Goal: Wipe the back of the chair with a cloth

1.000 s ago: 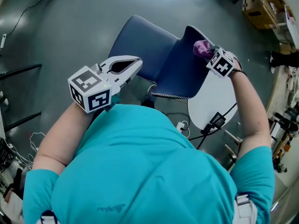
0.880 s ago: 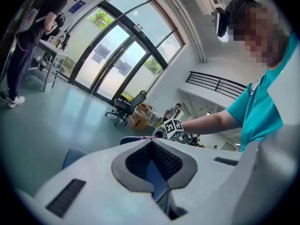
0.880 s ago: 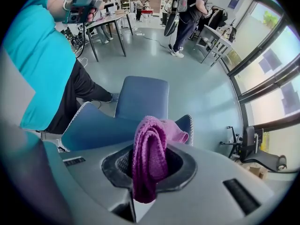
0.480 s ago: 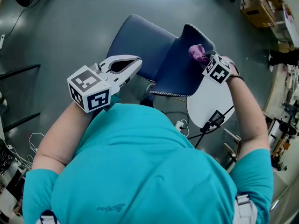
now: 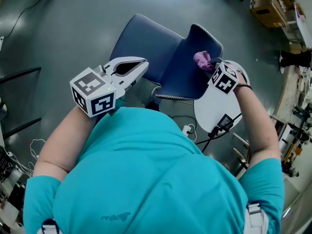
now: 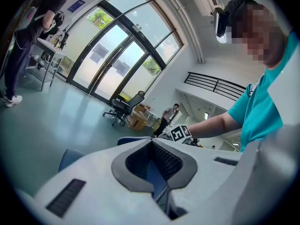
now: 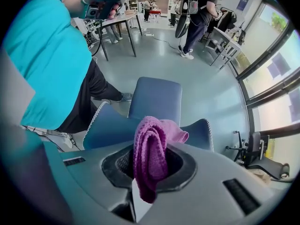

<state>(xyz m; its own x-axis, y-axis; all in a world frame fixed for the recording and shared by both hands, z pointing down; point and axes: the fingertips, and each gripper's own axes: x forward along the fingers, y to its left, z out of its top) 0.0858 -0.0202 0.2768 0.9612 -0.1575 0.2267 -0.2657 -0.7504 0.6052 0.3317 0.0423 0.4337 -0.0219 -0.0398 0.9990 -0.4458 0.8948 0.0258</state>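
Note:
A blue chair (image 5: 146, 43) stands in front of me, its backrest (image 5: 187, 67) edged with white stitching. My right gripper (image 5: 210, 68) is shut on a bunched purple cloth (image 5: 202, 60) and presses it against the inner face of the backrest, near the right side. In the right gripper view the purple cloth (image 7: 152, 156) sticks out between the jaws, with the backrest (image 7: 122, 125) and the seat (image 7: 157, 102) beyond. My left gripper (image 5: 139, 67) hangs shut and empty over the seat's near left edge. Its shut jaws (image 6: 154, 172) frame a sliver of blue chair.
A round white table top (image 5: 219, 106) stands right behind the backrest, with a black cable (image 5: 222, 126) beneath it. Cardboard boxes (image 5: 273, 6) sit at the far right. A black rail (image 5: 19, 74) lies on the grey floor at left. People stand by desks (image 7: 201, 8) farther off.
My right gripper has slid the purple cloth down and leftward along the backrest, away from its top edge. The left gripper has stayed still.

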